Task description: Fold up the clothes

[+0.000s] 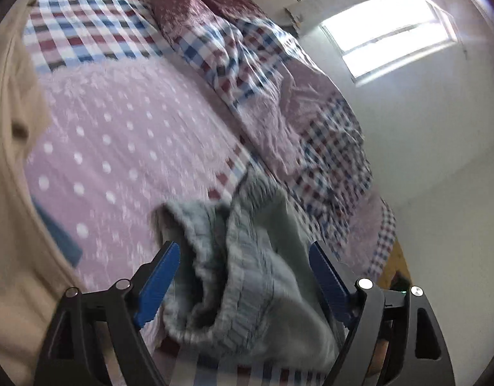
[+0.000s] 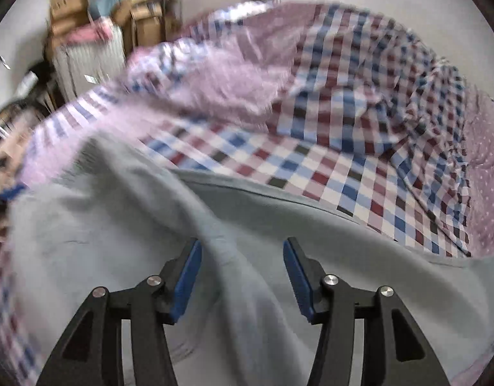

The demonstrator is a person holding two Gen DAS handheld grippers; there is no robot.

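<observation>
Grey-green knit garment [image 1: 247,267], ribbed at its gathered opening, lies bunched on the bed [image 1: 124,135] near the bed's edge. Left wrist view: the ribbed opening sits between the blue pads of the left gripper [image 1: 243,273], whose jaws are spread wide and released, not closed on the fabric. Right wrist view: a broad, smoother stretch of the same garment [image 2: 124,225] spreads over the bed, with a raised fold running between the pads of the right gripper [image 2: 243,276]; those jaws also stand apart, released, though whether the pads touch the cloth cannot be told through the blur.

Bed cover: pink with white dots, bordered in red, blue and white check. Crumpled quilt [image 1: 298,122] of matching check and pink lies heaped along the far side of the bed. Beige cloth [image 1: 12,193] fills the left edge of the left view. Window [image 1: 388,29] bright on the white wall. Cardboard boxes [image 2: 70,9] stacked beyond the bed in the right view.
</observation>
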